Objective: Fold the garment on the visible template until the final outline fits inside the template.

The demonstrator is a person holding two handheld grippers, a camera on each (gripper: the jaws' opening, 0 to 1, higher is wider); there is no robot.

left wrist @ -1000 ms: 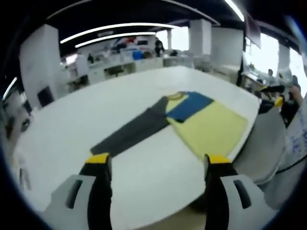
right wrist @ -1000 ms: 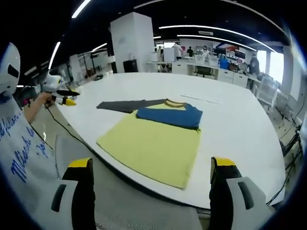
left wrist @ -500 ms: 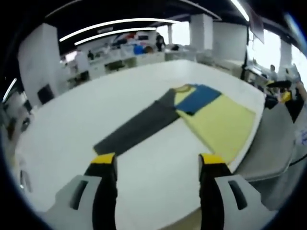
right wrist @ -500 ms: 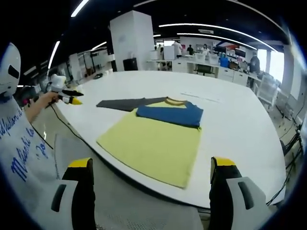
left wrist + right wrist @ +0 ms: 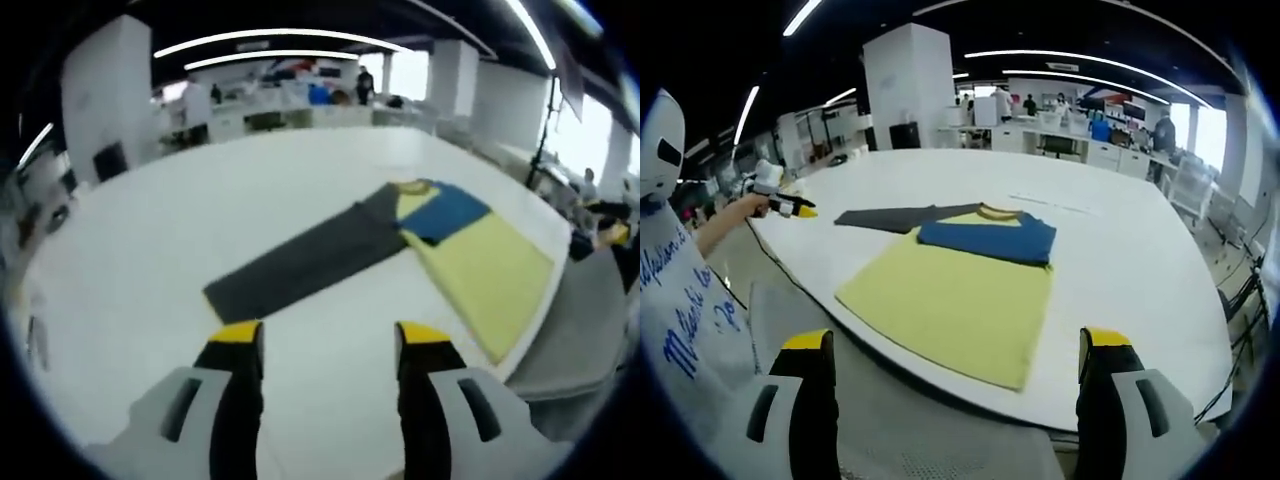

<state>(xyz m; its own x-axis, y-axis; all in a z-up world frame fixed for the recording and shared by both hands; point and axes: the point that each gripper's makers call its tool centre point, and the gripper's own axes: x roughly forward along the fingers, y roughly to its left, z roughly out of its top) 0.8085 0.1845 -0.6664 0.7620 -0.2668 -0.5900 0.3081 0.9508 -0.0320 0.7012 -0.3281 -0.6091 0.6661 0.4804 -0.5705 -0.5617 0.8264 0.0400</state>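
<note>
- My left hand-held gripper is spread, its two yellow-tipped dark jaws apart with nothing between them. It hangs above the bench, just short of the end of the dark grey sleeve. In the right gripper view I also see it at the far left, held out in a hand over the bench's edge.
- My right hand-held gripper is spread as well and holds nothing. It sits off the near edge of the bench, pointing at the garment's hem.
- The garment is a long-sleeved top lying flat near the bench's edge. Its body is pale yellow. A blue part lies folded across the chest. One grey sleeve stretches straight out to the side. A yellow-brown collar shows at the neck.
- The cloth looks soft, thin and matte, probably knit. I expect it to drape and slide easily on the smooth white bench top.
- I cannot make out a template outline under or around the garment.
- I judge the fold as begun but unfinished, since the grey sleeve reaches well beyond the body.
- The next move, as I read it, calls for pinching the sleeve's end with the left jaws and carrying it over the body, without dragging the rest of the garment.
- A grey chair back sits just beside the right jaws, below the bench edge.
</note>
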